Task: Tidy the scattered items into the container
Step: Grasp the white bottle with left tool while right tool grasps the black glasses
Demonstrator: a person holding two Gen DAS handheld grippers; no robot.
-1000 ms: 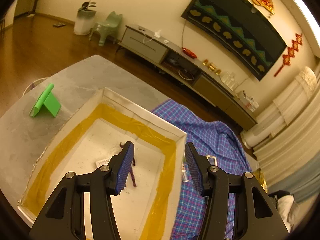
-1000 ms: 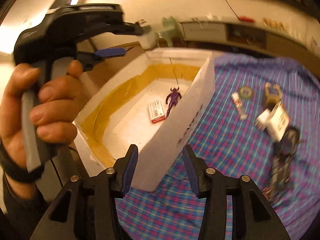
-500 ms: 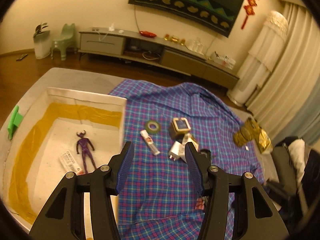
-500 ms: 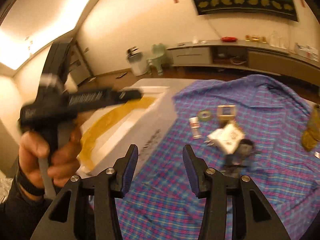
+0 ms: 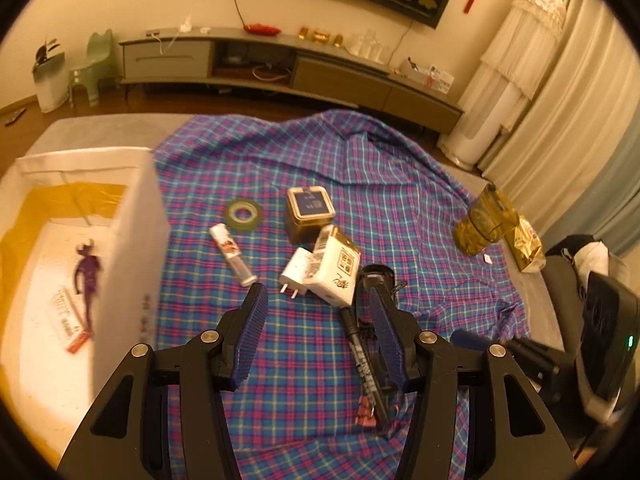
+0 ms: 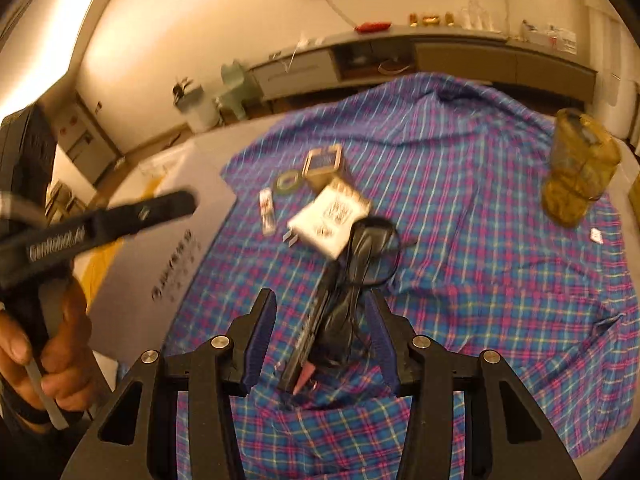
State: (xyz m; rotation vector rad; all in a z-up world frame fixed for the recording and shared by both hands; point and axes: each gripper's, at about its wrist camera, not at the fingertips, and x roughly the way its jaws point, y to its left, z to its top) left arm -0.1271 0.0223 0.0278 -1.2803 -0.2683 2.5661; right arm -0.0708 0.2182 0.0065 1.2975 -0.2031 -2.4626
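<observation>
A: Start with the right hand-held gripper (image 6: 320, 332). What is it doing?

B: Its jaws stand wide apart with nothing clamped. They straddle a dark bundle of cord (image 6: 352, 276) and a black pen-like stick (image 6: 310, 332) lying on the plaid cloth (image 6: 480, 280), so my guess is that bundle is the next pick.

A: And the left hand-held gripper (image 5: 318, 328)?

B: Also spread wide and empty, hanging above the cloth, with the same black stick (image 5: 362, 354) just beside its right finger. It looks parked rather than aimed, probably to keep out of the other tool's way.

A: Where are the things to tidy?

B: Clustered ahead of both tools: a white charger plug (image 5: 296, 274) touching a white and gold packet (image 5: 336, 270), a square tin (image 5: 310, 212) behind them, a tape roll (image 5: 243, 214) and a small tube (image 5: 232, 254) to the left. A gold jar (image 5: 480, 224) sits well apart near the cloth's right edge.

A: And the container?

B: The white box (image 5: 132, 248) stands at the left, touching the cloth's edge. A purple figure (image 5: 88, 268) and a flat packet (image 5: 66, 318) already lie inside, so I'd judge the job barely started.
</observation>
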